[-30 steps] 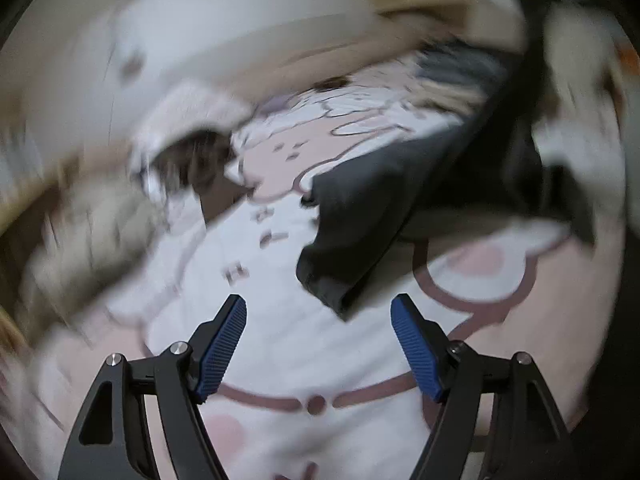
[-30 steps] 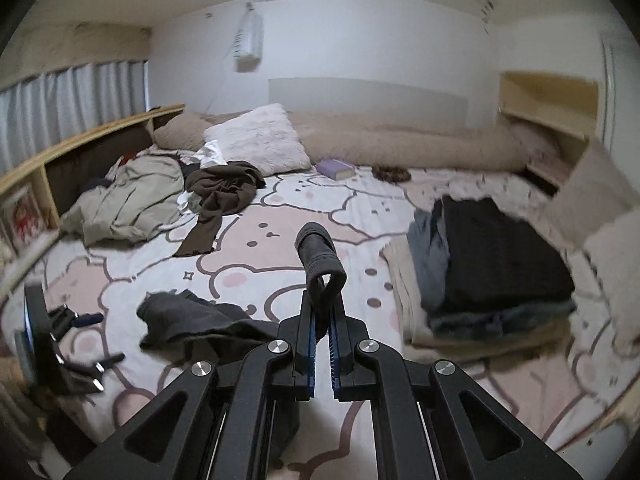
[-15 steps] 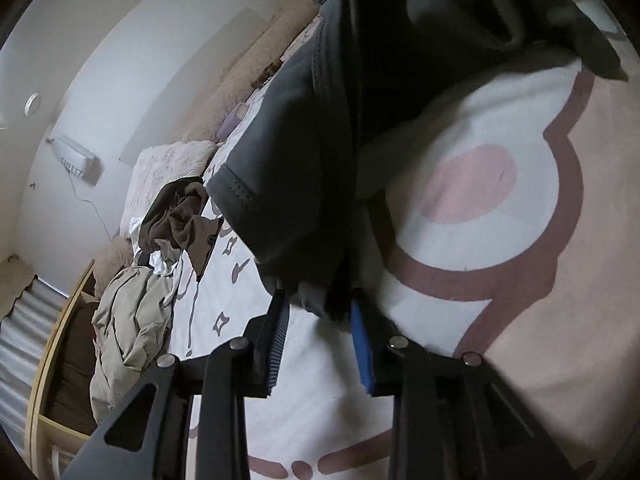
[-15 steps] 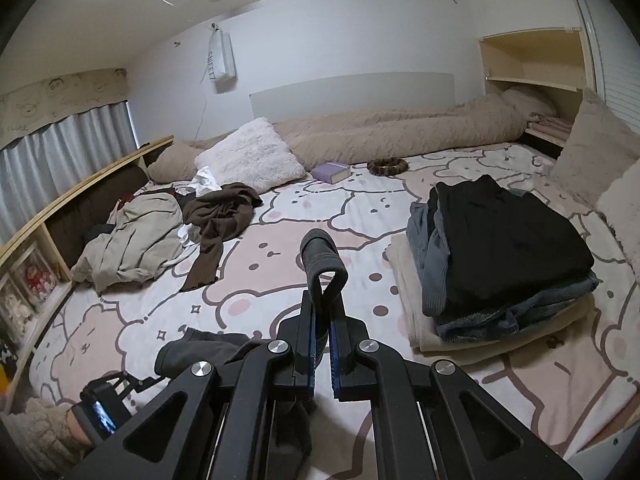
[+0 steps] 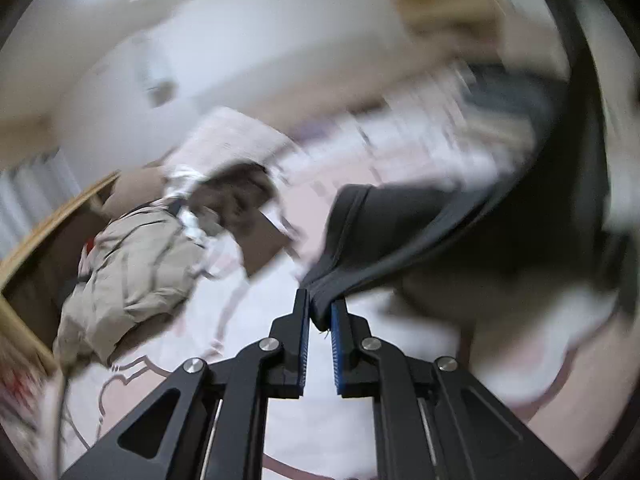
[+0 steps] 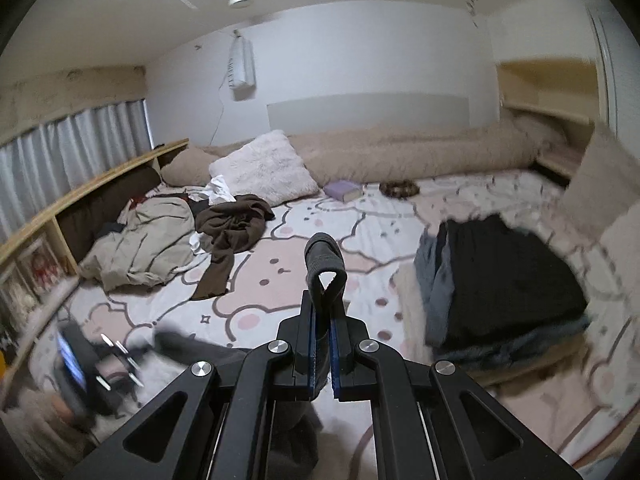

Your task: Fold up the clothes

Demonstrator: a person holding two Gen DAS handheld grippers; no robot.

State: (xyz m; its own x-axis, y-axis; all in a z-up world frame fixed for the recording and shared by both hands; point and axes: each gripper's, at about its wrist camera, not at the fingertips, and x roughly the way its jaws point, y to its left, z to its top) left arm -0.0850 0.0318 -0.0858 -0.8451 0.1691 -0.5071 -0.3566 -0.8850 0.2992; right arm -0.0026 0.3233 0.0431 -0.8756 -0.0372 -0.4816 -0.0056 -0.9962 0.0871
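Note:
A dark grey garment [image 5: 392, 232] hangs stretched between my two grippers above the bed. My left gripper [image 5: 319, 312] is shut on one corner of it; the cloth runs up and to the right from the jaws. My right gripper [image 6: 323, 320] is shut on another part of the same garment, and a loop of its hem [image 6: 325, 264] sticks up above the jaws. More of the grey cloth [image 6: 192, 346] trails to the lower left, next to the blurred left gripper [image 6: 80, 368].
A stack of folded dark clothes [image 6: 500, 280] lies on the right of the bed. A beige jacket [image 6: 144, 240] and a brown garment [image 6: 234, 228] lie crumpled at the left. Pillows [image 6: 262, 168], a purple book [image 6: 344, 190] and a wooden shelf [image 6: 80, 196] line the back and left.
My left gripper closed on the grey garment's corner and lifted it off the bedsheet. My right gripper kept its hold and rose a little.

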